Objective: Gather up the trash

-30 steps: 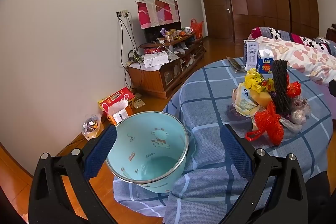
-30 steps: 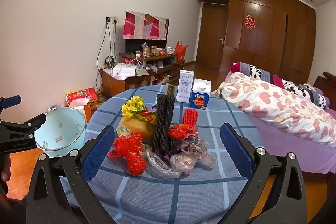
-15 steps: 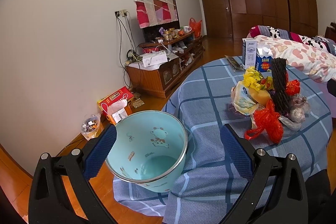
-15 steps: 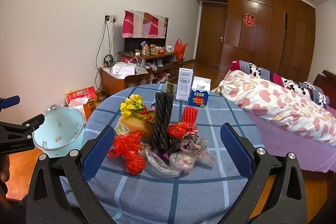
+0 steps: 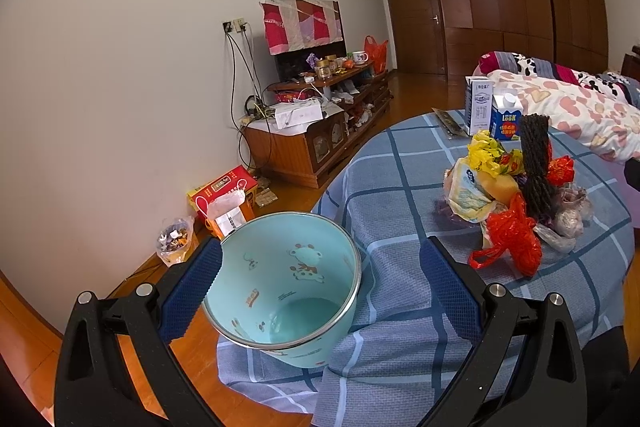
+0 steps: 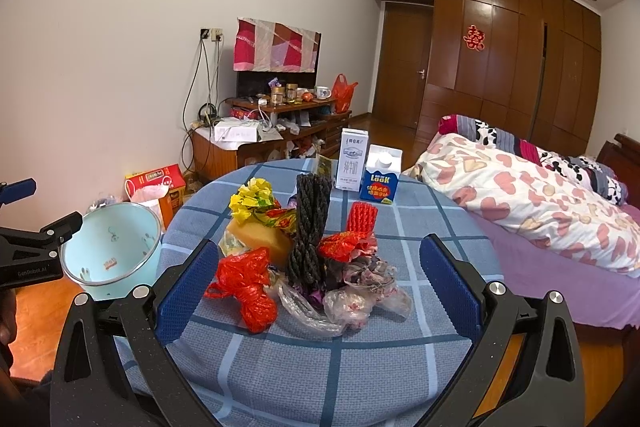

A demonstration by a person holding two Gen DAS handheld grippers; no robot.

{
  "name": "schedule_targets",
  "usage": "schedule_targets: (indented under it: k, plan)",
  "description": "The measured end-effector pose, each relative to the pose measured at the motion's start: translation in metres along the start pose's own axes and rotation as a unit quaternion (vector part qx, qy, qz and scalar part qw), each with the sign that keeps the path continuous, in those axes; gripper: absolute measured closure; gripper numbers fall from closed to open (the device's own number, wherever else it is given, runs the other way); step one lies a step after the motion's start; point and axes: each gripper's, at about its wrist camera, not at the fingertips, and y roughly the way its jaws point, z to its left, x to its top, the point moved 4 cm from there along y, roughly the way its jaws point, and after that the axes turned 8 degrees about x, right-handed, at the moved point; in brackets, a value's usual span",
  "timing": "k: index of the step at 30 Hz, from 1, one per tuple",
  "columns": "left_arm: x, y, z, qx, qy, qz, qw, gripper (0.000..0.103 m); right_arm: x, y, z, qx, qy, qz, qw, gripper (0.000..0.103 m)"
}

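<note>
Centrally, a heap of trash (image 6: pixel 312 259) on the round table's blue checked woven cloth (image 6: pixel 320 367): crumpled red plastic bag (image 6: pixel 246 287) at the near left, tall black braided bundle (image 6: pixel 310 223) standing upright in the middle, crinkled yellow wrapper (image 6: pixel 252 201) behind a smooth orange-yellow block (image 6: pixel 260 241), limp clear film bags (image 6: pixel 360 299) at the near right. Just ahead of the right gripper (image 6: pixel 318 247), jaws spread wide, blue textured pads flanking the heap, gripping nothing. Off the table's left edge, beside the hanging cloth, a pale blue round bin (image 5: pixel 280 267), glossy, with a metal rim and small cartoon prints inside, tipped so its mouth shows. Around it the left gripper (image 5: pixel 320 247), likewise spread wide, one pad just beside the rim, the other well apart from it; cannot tell what carries the bin. Farther back on the cloth, two upright cartons side by side: a tall white one (image 6: pixel 352 165) and a shorter blue one (image 6: pixel 380 183) with a screw cap. Beyond, on the right, a bed with a soft heart-print quilt (image 6: pixel 540 203).
</note>
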Motion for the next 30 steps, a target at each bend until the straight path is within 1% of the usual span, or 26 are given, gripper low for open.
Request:
schedule_targets:
  k: [30]
  plan:
    - [-0.0028,0.0056,0.0042,0.003,0.003,0.002,1.0,0.006,-0.0069,0.0025,0.0011,-0.001,0.001,0.003,1.0,0.005]
